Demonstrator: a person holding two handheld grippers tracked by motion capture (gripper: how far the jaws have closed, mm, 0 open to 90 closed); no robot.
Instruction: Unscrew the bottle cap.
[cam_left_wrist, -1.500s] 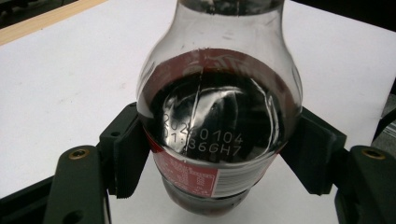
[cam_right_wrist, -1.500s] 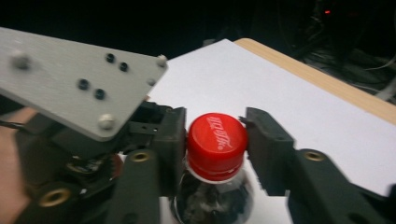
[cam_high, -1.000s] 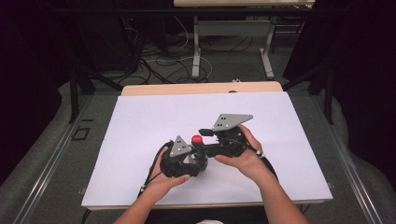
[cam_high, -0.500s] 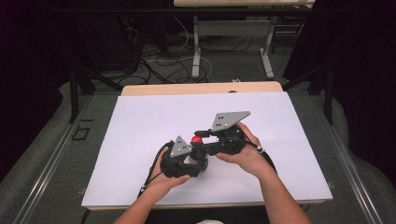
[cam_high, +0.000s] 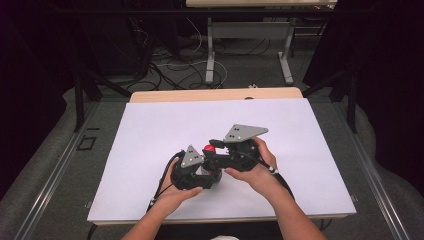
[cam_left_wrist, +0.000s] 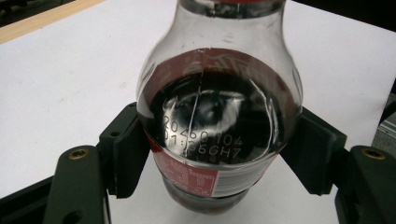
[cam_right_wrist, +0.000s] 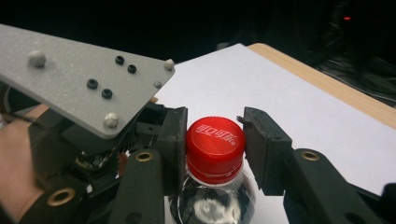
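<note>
While the left claw (cam_left_wrist: 219, 163) clamps the rounded shoulder of the clear plastic bottle of dark cola (cam_left_wrist: 218, 116) between its pads, apparently to brace it against twisting, the right claw (cam_right_wrist: 212, 149) brackets the red screw cap (cam_right_wrist: 215, 142): one jaw touches it and the other stands just off, so it is narrow but not yet gripping. This looks like the set-up for unscrewing, one hand anchoring and the other poised to turn. The bottle stands on the white-covered bench (cam_high: 150, 130) near its front middle, its long axis upright and cap pointing up.
</note>
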